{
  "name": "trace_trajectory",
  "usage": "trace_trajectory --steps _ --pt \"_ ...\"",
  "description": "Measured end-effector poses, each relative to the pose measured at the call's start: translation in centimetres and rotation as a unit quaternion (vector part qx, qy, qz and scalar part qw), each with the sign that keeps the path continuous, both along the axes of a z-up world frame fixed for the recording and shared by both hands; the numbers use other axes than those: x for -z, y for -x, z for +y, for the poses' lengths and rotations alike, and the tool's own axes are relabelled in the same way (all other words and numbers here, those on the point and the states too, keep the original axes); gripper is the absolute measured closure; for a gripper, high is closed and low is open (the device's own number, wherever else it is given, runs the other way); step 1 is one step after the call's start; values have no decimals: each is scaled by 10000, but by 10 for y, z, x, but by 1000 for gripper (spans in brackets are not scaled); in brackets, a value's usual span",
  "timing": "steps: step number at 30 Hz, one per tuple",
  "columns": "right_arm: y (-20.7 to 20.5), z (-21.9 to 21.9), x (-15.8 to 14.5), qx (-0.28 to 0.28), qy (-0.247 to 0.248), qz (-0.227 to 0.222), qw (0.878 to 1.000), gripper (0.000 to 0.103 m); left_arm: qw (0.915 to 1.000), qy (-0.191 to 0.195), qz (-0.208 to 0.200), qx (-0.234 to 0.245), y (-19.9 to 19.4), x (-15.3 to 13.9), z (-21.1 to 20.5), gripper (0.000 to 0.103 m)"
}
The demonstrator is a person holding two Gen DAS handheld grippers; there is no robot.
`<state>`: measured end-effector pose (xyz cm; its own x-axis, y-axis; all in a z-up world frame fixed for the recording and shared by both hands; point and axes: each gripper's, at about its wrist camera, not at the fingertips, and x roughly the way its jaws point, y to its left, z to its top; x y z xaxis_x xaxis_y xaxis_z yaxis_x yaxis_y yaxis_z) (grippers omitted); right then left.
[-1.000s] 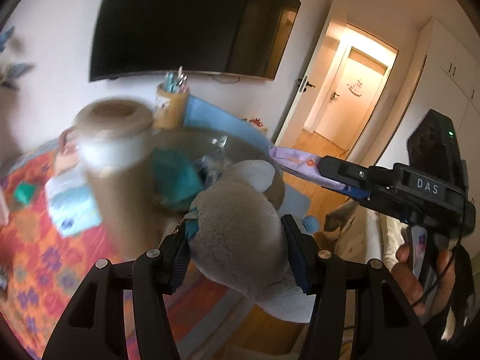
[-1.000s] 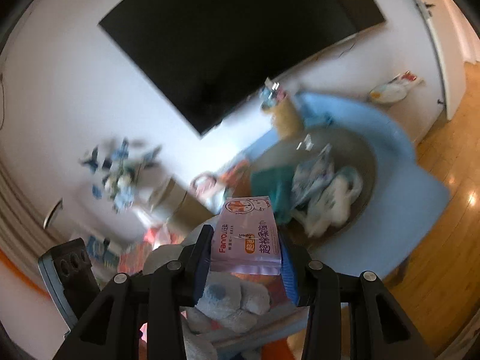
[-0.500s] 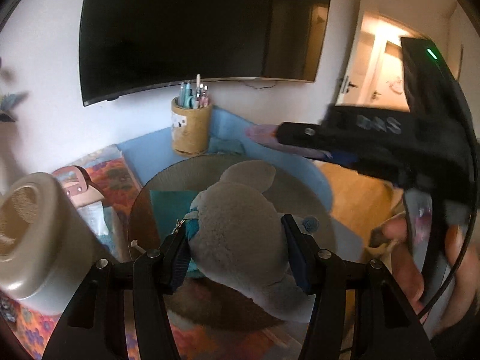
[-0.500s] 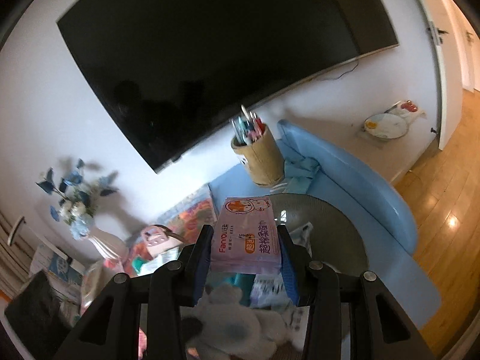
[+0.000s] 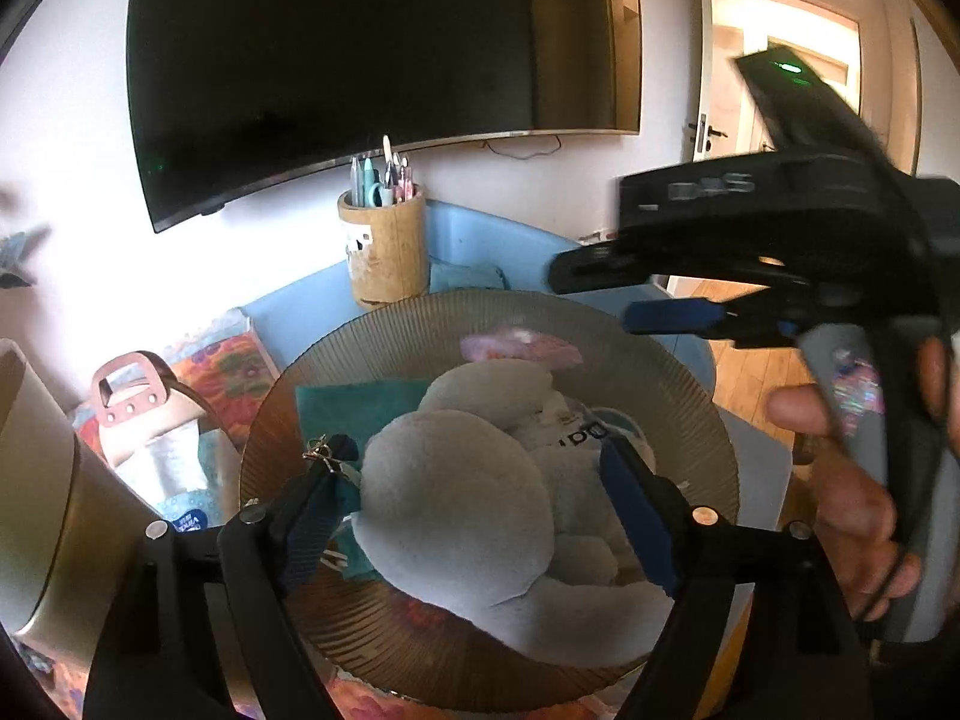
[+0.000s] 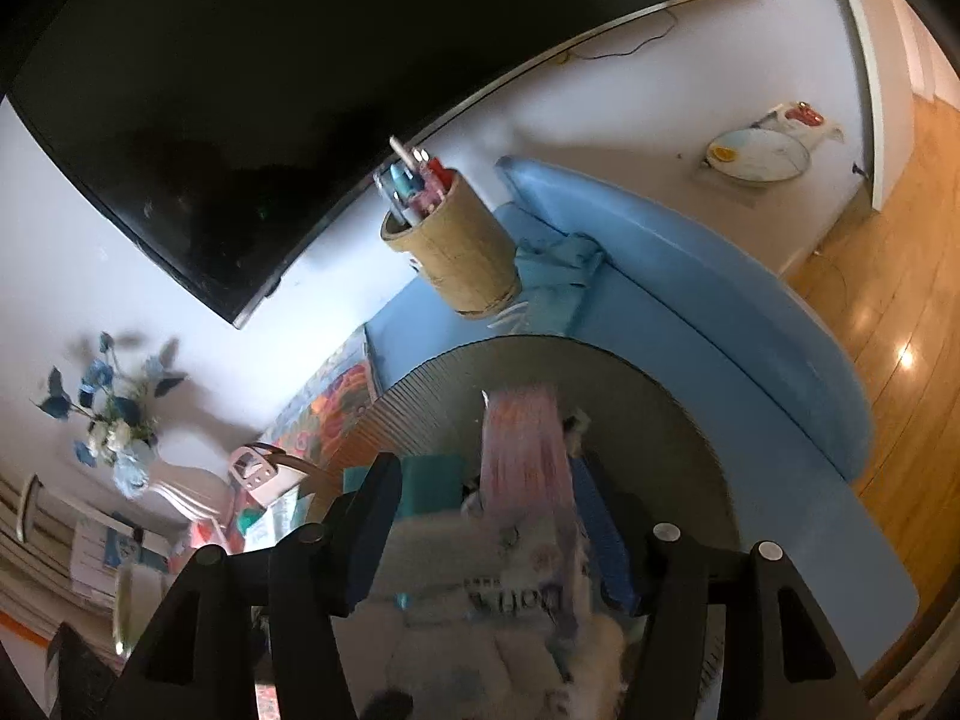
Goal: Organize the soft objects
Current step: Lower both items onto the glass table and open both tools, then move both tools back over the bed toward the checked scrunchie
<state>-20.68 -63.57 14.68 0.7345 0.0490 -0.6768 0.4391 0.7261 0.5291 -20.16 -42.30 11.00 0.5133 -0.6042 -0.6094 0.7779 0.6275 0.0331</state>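
Left wrist view first: my left claw (image 5: 480, 510) is spreading its jaws, and the grey plush toy (image 5: 468, 498) sits between them with a gap showing beside each blue pad, so I judge it let go and resting in the round ribbed tray (image 5: 678, 378). From that claw the toy runs from about 6 o'clock up toward 12, its rounded head nearest me and a paler limb reaching toward the far rim. At 12 o'clock beyond it lies the pink tissue pack (image 5: 519, 351), blurred, close under the right claw (image 5: 648, 294), which comes in from 3 o'clock held by a hand (image 5: 852, 504). In the right wrist view that claw (image 6: 480, 516) is also opening: the pack (image 6: 525, 450) stands on edge between the jaws, long axis pointing to 12, nearer the right-hand pad than the left, and streaked as though dropping, though the smear leaves me unsure whether it touches that pad. Below it, at 6 o'clock, lie a white printed packet (image 6: 498, 594) and pale fur. So both soft things are over the tray, and each claw's clean way out is straight back toward 6, along its own thing's long axis. Off the tray on the blue surface (image 6: 780, 372), the bamboo pen holder (image 6: 456, 252) at 12 o'clock is clear of either path.
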Motion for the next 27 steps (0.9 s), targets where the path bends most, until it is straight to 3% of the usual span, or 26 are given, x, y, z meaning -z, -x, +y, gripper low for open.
trace_trajectory --steps 5,9,13,19,22,27 --pt "35 3 -16 239 113 -215 9994 44 10000 39 -45 -57 4 -7 -1 20" --pt "73 8 -34 608 230 -565 9963 44 9985 512 49 184 13 -28 8 1" --pt "114 14 -49 884 164 -975 9912 44 9939 1030 253 303 18 -42 21 1" --pt "144 25 -58 923 152 -1116 9893 43 9939 936 228 544 31 -47 14 1" --pt "156 31 -63 893 139 -1207 9886 43 9912 1078 230 738 39 -58 17 1" --pt "177 49 -79 887 333 -1488 9843 42 9795 1538 265 1275 59 -96 47 1"
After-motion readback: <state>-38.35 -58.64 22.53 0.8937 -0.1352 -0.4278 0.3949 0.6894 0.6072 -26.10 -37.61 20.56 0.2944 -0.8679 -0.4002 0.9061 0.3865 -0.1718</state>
